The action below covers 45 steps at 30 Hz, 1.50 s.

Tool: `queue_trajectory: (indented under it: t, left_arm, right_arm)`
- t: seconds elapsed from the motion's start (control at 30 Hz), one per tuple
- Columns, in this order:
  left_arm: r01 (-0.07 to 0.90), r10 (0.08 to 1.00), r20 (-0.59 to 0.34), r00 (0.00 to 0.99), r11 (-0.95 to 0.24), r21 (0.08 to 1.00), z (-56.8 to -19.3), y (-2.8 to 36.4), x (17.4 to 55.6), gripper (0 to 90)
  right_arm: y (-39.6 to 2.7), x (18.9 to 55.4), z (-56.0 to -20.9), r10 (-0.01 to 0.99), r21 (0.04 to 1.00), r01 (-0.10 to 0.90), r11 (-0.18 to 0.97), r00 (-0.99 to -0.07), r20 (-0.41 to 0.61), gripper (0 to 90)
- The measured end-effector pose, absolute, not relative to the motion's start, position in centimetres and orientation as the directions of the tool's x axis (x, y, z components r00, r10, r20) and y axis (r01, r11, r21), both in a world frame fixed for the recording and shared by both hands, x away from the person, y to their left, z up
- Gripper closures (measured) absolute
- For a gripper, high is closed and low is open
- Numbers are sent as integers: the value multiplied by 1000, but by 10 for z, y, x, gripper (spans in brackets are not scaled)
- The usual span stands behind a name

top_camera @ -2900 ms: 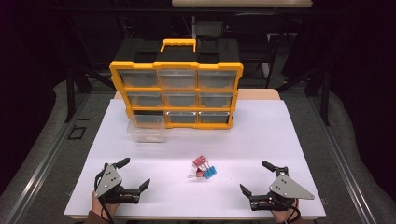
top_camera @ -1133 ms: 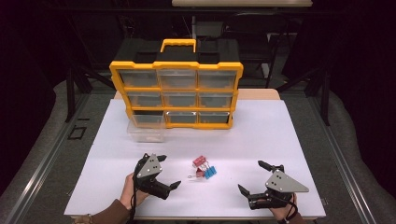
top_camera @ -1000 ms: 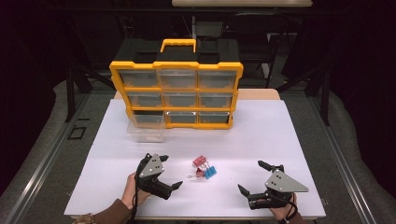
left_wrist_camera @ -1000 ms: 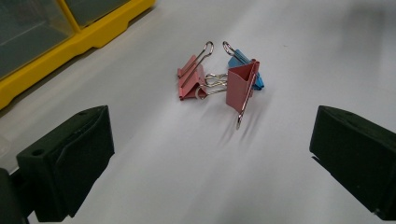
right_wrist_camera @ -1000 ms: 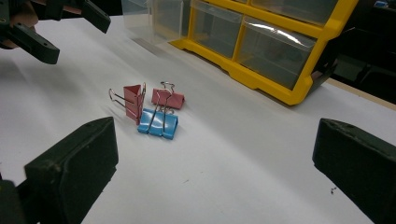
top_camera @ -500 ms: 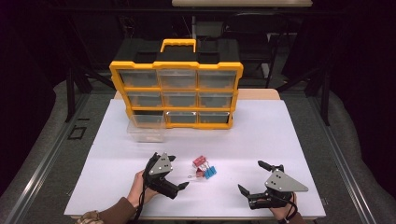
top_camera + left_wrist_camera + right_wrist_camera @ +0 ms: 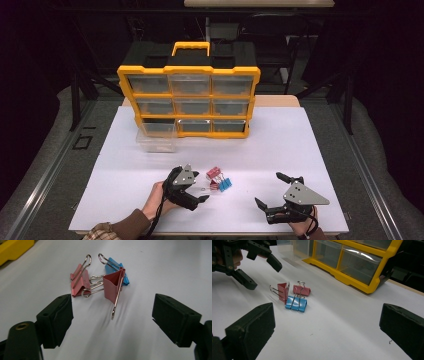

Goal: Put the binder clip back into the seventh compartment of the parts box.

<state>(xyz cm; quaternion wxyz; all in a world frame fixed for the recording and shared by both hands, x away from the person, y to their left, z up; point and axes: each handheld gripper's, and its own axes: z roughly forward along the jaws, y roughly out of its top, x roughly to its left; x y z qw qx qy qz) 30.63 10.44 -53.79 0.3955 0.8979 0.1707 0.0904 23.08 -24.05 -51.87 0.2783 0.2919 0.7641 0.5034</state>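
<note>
High view: white matte desk (image 7: pixel 300 145) in a dark room with black drapes. Yellow plastic organizer (image 7: pixel 189 102) with clear drawers and a top handle stands at the far edge; one clear drawer (image 7: pixel 157 138) sits pulled out on the desk before its lower left slot. Left tongs (image 7: pixel 197 189) open, just beside a cluster of binder clips (image 7: pixel 219 179). Right tongs (image 7: pixel 267 191) open, well apart from the clips, near the front edge.

Left gripper view: black blocky jaws spread wide. Ahead lie two pink folded-metal clips (image 7: pixel 112 285) (image 7: pixel 79 281) and a blue clip (image 7: pixel 117 270), wire handles shiny, all touching.

Right gripper view: jaws wide apart; blue clip nearest, pink ones behind it, left tongs beyond, glossy organizer behind.
</note>
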Motion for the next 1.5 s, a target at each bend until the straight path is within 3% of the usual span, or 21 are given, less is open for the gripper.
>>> queue_trajectory:
  t: [0.13,0.17,0.3,0.4,0.7,1.27,1.5]
  left_arm:
    - [225,365,40,930,-652,724,-539,101,307,252]
    - [223,362,43,931,-658,720,-540,100,307,322]
    - [218,343,35,939,-671,709,-541,98,311,407]
    - [215,331,32,943,-679,702,-541,96,312,523]
    - [205,296,28,955,-724,658,-544,90,316,692]
    - [107,197,82,977,-783,613,-549,83,316,878]
    - [86,182,94,979,-784,615,-547,83,312,888]
  right_arm:
    - [-241,230,-518,725,932,164,323,-676,-132,0]
    - [-241,231,-519,724,932,163,322,-677,-132,0]
    - [-240,231,-519,724,932,164,323,-677,-132,0]
    - [-241,231,-519,725,931,166,324,-676,-131,0]
    - [-241,231,-519,723,930,168,326,-678,-131,0]
    - [-241,231,-519,721,929,170,329,-680,-132,0]
    - [-241,231,-519,722,929,170,330,-680,-132,0]
